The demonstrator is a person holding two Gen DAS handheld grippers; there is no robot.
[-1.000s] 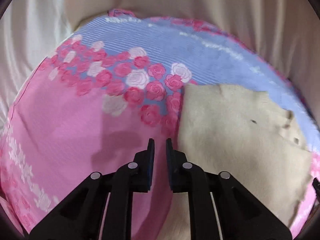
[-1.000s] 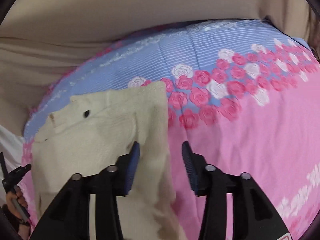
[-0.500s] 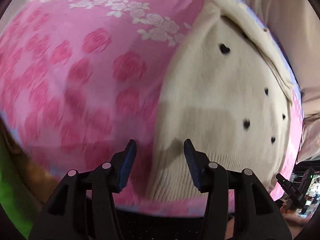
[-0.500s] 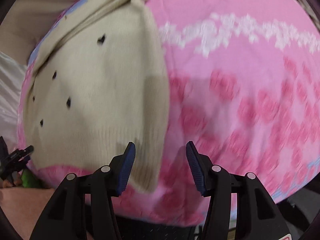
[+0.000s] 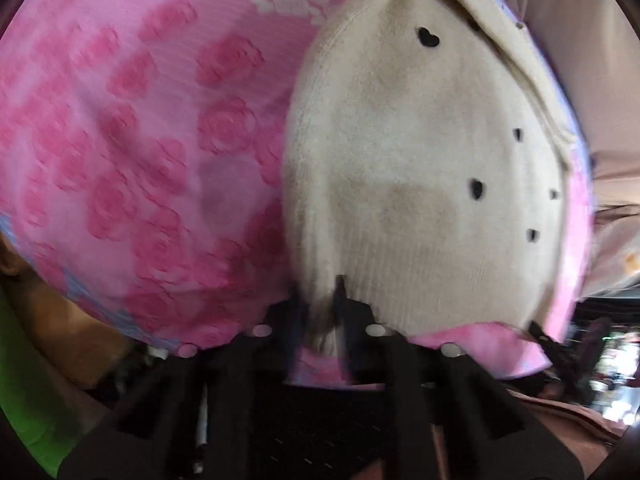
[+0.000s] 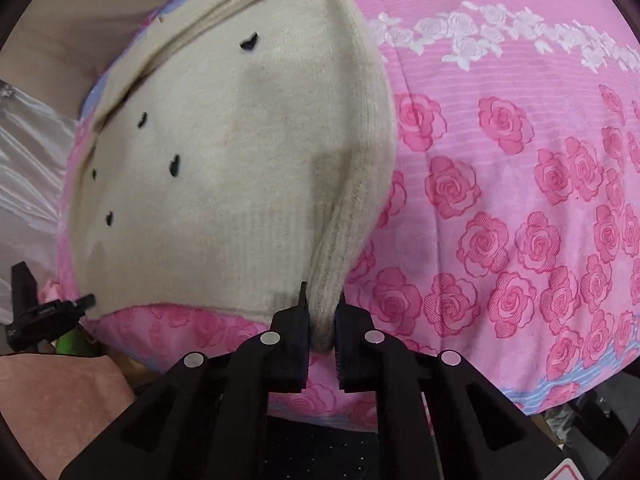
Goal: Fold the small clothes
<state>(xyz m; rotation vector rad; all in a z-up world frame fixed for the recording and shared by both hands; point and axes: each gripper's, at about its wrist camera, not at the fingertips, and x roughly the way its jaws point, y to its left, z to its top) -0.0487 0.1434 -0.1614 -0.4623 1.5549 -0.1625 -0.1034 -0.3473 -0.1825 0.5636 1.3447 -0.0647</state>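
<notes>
A small cream knit sweater point(image 5: 420, 184) with black heart dots lies flat on a pink rose-print sheet point(image 5: 132, 128). My left gripper point(image 5: 320, 312) is shut on the ribbed hem at the sweater's near left corner. In the right wrist view the same sweater point(image 6: 224, 168) fills the left half, and my right gripper point(image 6: 322, 320) is shut on the ribbed hem at its near right corner. The left gripper point(image 6: 52, 312) shows small at the left edge of that view.
The pink sheet point(image 6: 520, 200) ends at a near edge just below both grippers. Beige fabric point(image 5: 592, 60) hangs behind the far side. A green object point(image 5: 24, 380) sits low at the left. White shiny cloth point(image 6: 28, 160) lies left of the sheet.
Both grippers were open over the sweater's near hem half a second ago. Now both have moved in and closed on the hem corners.
</notes>
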